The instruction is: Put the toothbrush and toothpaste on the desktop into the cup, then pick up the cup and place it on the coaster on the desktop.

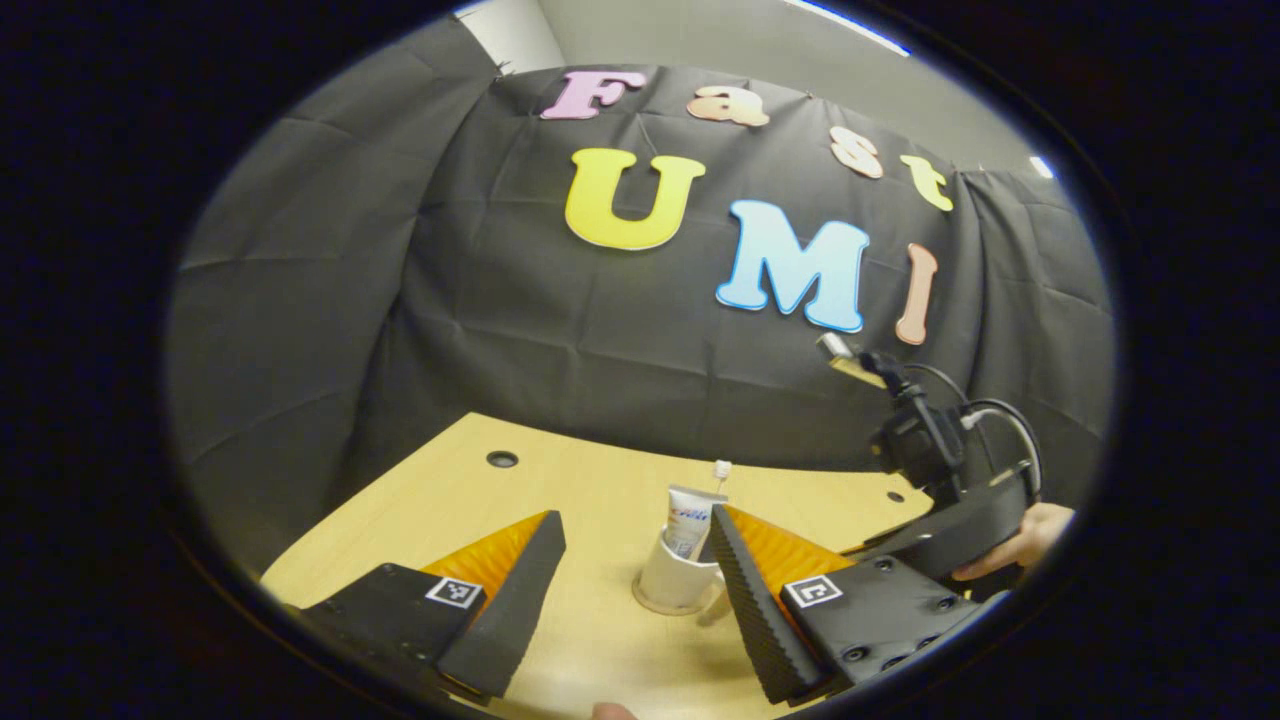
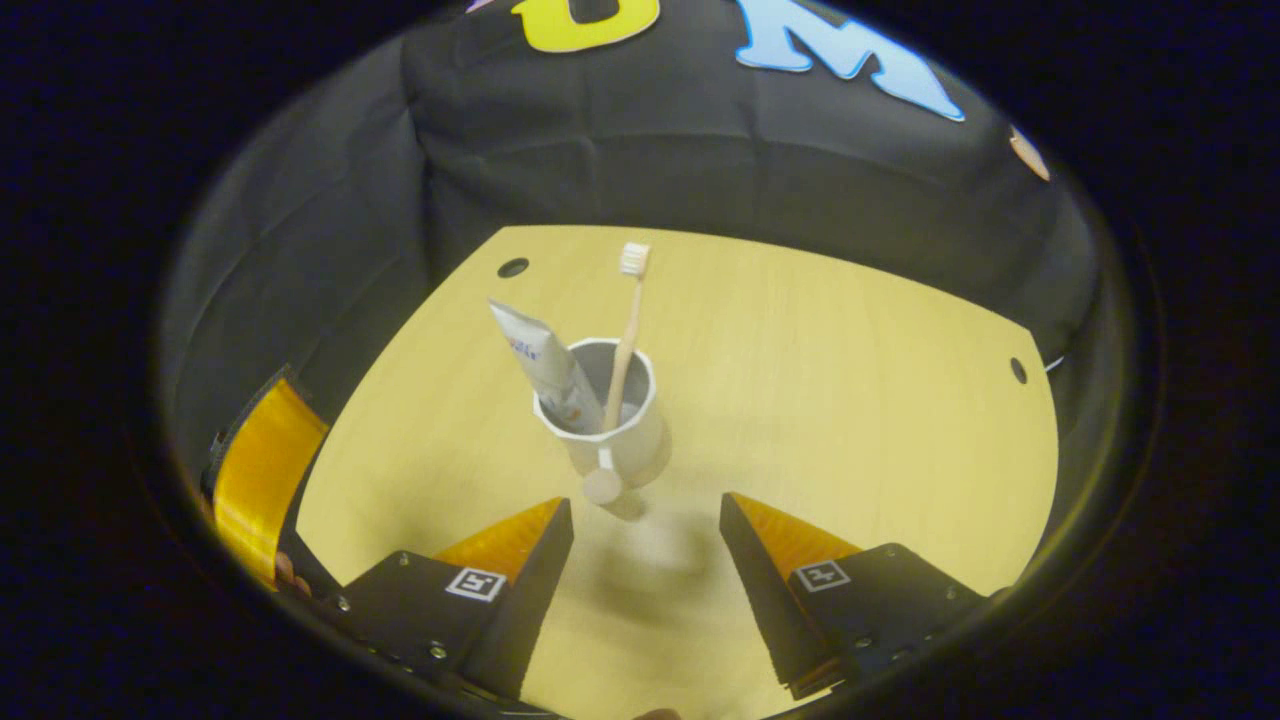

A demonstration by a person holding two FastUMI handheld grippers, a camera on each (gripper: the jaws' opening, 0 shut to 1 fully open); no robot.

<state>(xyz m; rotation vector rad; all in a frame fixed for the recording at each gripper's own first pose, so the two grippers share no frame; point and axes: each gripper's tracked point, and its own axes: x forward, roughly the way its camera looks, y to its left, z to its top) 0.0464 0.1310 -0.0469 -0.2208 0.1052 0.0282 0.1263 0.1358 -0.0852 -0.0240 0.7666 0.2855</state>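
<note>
White ceramic cup [image 2: 610, 425], toothbrush [image 2: 626, 330] and toothpaste tube [image 2: 545, 365] inside, already seated on round coaster [image 1: 668, 602]. Right tool [image 2: 645, 560]: wide open, empty; withdraw straight back. Left tool [image 1: 640, 590]: wide open, empty.

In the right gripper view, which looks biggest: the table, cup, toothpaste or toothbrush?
1. Table, by far the biggest.
2. Cup.
3. Toothpaste and toothbrush: too close to rank. Both stand partly hidden inside the cup; the toothbrush looks longer, the toothpaste wider.
</note>
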